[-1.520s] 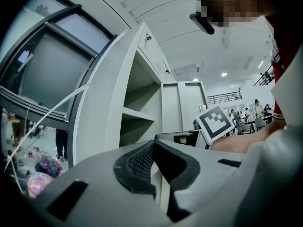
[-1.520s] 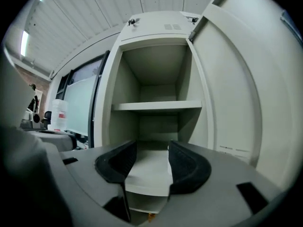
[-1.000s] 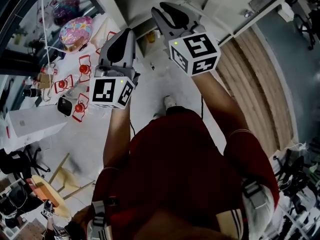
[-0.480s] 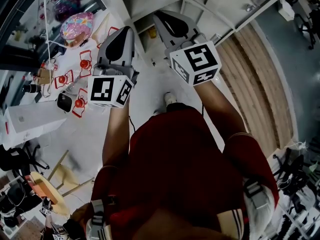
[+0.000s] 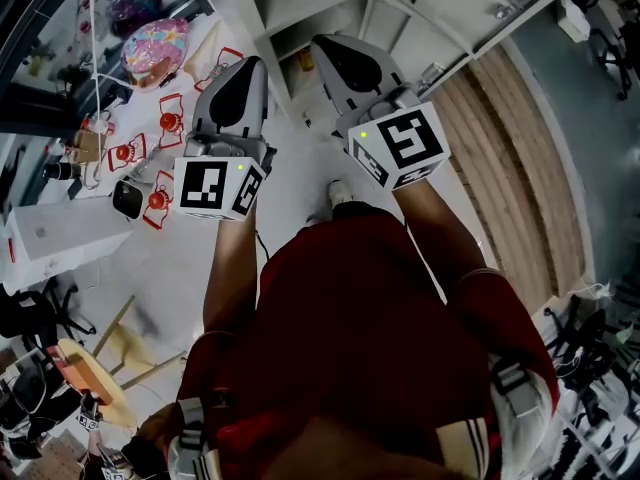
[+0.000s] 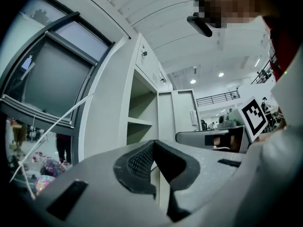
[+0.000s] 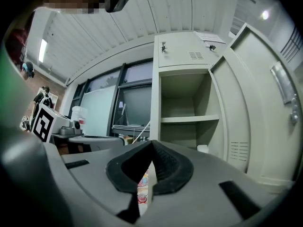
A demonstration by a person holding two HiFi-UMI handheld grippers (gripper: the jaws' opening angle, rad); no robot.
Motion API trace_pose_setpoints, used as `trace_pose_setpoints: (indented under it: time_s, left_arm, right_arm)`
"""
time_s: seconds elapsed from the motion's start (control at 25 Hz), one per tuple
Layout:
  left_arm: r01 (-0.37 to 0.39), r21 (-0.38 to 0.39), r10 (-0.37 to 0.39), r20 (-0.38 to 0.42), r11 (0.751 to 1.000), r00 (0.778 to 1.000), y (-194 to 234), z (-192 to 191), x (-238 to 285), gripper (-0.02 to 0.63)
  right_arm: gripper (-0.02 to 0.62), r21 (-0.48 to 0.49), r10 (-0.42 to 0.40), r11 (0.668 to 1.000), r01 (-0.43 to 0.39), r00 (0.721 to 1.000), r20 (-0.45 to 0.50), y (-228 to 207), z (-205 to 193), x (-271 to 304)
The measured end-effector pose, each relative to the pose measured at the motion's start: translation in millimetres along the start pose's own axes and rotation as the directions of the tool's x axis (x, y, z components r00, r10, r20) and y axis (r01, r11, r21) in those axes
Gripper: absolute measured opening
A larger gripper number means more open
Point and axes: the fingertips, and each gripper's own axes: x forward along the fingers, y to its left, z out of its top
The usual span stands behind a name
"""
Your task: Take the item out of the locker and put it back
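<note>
Locker (image 7: 156, 103) stands open straight ahead of the right claw (image 7: 151, 144), with its door (image 7: 246, 103) swung out to that claw's right. A shelf (image 7: 189, 119) divides it. The item (image 7: 202, 148), small and white, sits in the compartment under the shelf, ahead of the right claw's tips and a little to their right, well apart from them. The right claw's jaws have just been closing and are now pressed together with nothing between them. The left claw (image 6: 152, 142) is also pressed together and empty, and the locker's open side is ahead of it, slightly to its left. In the head view the two claws are held side by side, near each other, both pointing towards the locker and neither touching it.
</note>
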Motion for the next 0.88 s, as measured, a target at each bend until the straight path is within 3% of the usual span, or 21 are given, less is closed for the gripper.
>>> trace_pose_setpoints:
  time_s: [0.88]
  left_arm:
    - [-0.022,-0.003,0.022,-0.007,1.0,1.0,-1.8,-13.9,-32.9,0.006]
  right_arm:
    - [-0.003,0.002,-0.012,1.0,0.012,1.0,-0.011,25.9,-22.6,-22.0]
